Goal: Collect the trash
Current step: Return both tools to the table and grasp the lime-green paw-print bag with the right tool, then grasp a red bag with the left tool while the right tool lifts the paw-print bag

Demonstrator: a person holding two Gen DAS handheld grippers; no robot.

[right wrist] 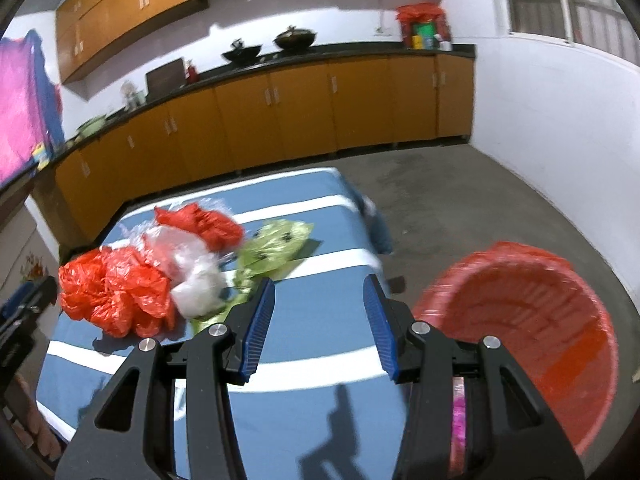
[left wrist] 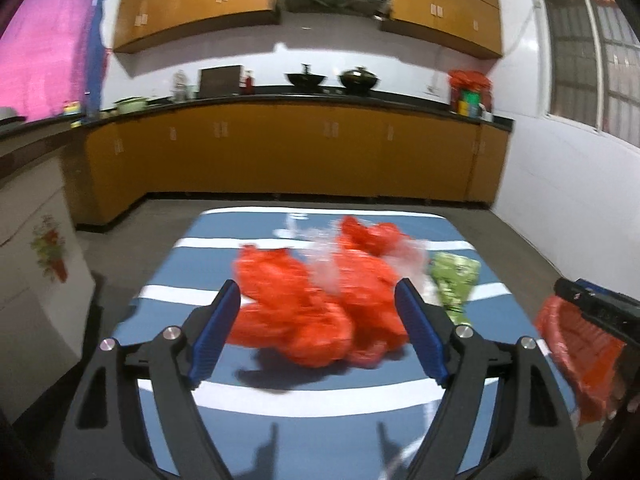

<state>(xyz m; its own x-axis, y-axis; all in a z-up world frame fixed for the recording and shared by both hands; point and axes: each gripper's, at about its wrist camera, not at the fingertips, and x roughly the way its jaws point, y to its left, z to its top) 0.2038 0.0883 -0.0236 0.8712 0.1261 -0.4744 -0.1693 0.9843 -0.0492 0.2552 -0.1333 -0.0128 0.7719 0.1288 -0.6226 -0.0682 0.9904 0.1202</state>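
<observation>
A heap of crumpled red plastic bags [left wrist: 312, 312] lies on the table with the blue and white striped cloth [left wrist: 304, 412], blurred in the left wrist view. My left gripper [left wrist: 318, 284] is open, and the heap shows between and just beyond its blue pads [left wrist: 218, 336]; I cannot tell whether they touch it. Clear plastic [left wrist: 324, 256] and a green wrapper [left wrist: 454, 280] lie beside the heap. In the right wrist view my right gripper [right wrist: 319, 280] is open over bare cloth, with nothing between its fingers. The red bags [right wrist: 116, 292], a white bag [right wrist: 196, 280] and the green wrapper [right wrist: 276, 248] lie to its left.
A red bin lined with a red bag [right wrist: 520, 340] stands on the concrete floor [right wrist: 460, 208] right of the table, also seen as the red bin [left wrist: 576, 356]. Orange cabinets [left wrist: 280, 152] run along the back wall. A white cabinet [left wrist: 36, 280] stands left.
</observation>
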